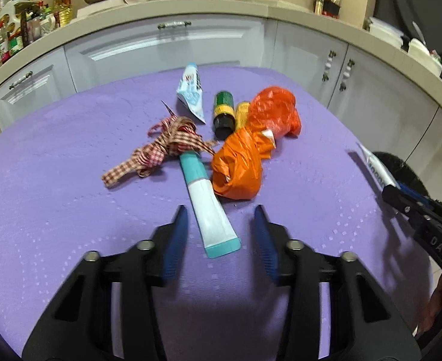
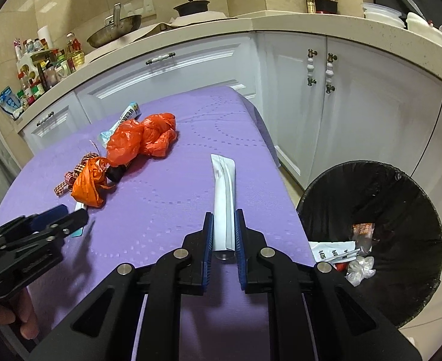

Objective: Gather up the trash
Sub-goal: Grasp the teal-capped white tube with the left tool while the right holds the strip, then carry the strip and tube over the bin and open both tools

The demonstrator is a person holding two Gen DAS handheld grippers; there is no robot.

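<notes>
A teal-and-white tube (image 1: pixel 210 207) lies flat on the purple cloth, its crimped end nearest, its far end under a knot of red checked ribbon (image 1: pixel 166 147). Beside it sit two crumpled orange plastic bags (image 1: pixel 251 150), a dark green-labelled bottle (image 1: pixel 223 114) and a blue-white wrapper (image 1: pixel 192 90). A white pouch (image 2: pixel 224 198) is held above the cloth near the black bin (image 2: pixel 380 207), which holds scraps.

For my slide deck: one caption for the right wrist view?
Right gripper clamps a white tube beside the black bin.

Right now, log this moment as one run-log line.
left gripper: open around teal-and-white tube | right gripper: shut on white flattened tube | black bin: beside table, holds trash
</notes>
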